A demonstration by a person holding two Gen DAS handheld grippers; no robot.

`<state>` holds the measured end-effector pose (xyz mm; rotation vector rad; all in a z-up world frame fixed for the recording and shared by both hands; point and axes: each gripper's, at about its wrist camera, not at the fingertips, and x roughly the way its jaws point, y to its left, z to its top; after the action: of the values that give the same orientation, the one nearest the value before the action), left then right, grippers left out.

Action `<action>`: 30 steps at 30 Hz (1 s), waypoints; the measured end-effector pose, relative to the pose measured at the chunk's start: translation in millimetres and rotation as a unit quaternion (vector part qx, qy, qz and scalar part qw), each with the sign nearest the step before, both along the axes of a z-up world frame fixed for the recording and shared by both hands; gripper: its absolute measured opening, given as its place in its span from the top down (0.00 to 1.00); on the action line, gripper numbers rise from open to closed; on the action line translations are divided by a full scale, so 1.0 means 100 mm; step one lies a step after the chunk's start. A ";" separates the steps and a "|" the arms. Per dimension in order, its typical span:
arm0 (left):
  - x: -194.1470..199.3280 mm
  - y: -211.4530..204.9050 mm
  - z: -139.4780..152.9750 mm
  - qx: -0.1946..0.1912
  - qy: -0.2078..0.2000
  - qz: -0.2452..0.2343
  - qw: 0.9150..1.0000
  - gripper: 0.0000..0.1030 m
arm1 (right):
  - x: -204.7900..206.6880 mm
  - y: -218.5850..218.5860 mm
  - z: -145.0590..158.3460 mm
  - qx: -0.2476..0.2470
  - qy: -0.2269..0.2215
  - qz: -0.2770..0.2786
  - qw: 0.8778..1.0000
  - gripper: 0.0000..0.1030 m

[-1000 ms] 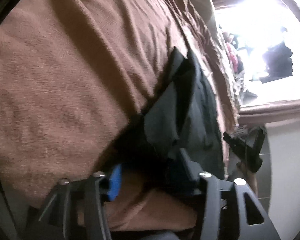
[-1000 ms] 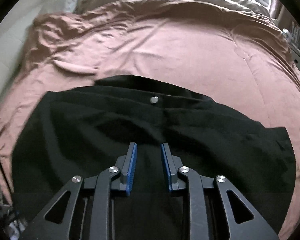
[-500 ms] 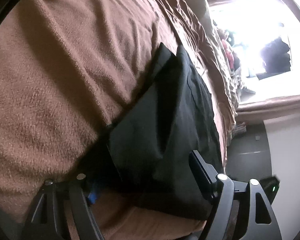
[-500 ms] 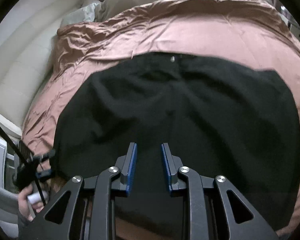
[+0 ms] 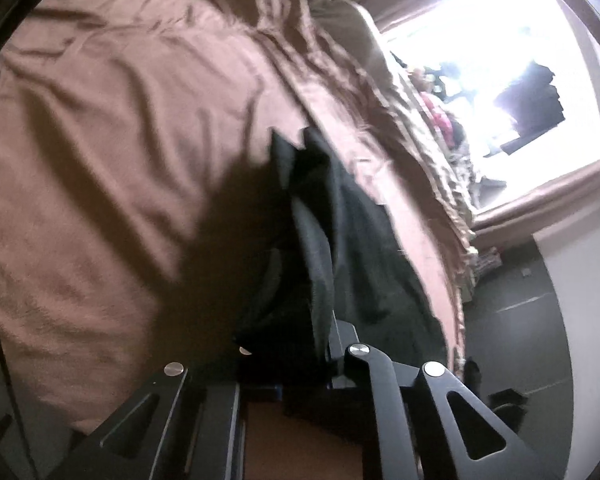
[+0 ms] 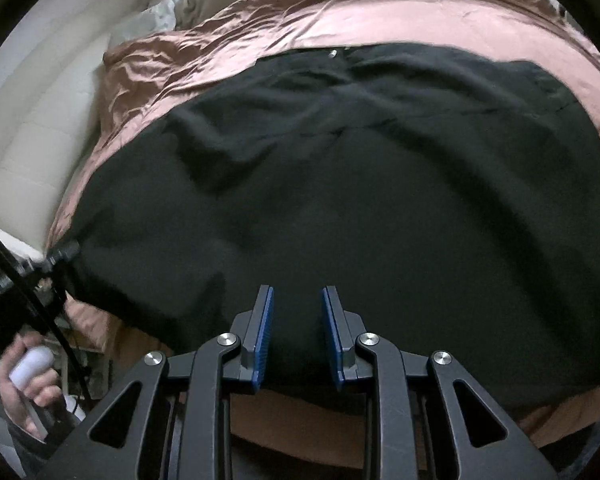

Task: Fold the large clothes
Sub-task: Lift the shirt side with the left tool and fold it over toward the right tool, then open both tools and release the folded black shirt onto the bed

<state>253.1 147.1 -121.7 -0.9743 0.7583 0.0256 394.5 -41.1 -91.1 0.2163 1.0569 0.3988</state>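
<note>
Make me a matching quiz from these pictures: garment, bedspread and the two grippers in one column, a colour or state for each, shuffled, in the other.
1 garment
2 bedspread
3 left gripper
4 right gripper

A pink-brown
B black
C shut on cloth
D pads apart, gripping nothing

Pairs: 1-B, 2-A, 3-C, 4-D. The left gripper's jaws have just been closing, with garment cloth between them.

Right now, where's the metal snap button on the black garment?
In the right wrist view, the snap button sits at the black garment's far edge, top centre, bordering the pink bedspread.
</note>
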 end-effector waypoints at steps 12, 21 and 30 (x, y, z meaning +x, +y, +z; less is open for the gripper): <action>0.35 -0.70 0.88 0.024 -0.094 -0.090 0.991 0.90 | 0.16 0.01 -0.45 0.012 0.010 -0.033 0.999 0.83; 0.67 -1.46 1.41 0.051 -0.139 -0.178 0.973 0.90 | 0.10 -0.22 -0.16 0.056 -0.030 -0.027 0.998 0.84; 1.07 -2.39 1.52 0.074 -0.136 -0.264 0.952 0.90 | -0.01 -1.20 0.15 0.113 -0.088 -0.116 0.983 0.84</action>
<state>360.0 -91.8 29.8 -0.5923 0.7288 -0.5032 393.2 -161.0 -76.0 0.4929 0.8006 0.3201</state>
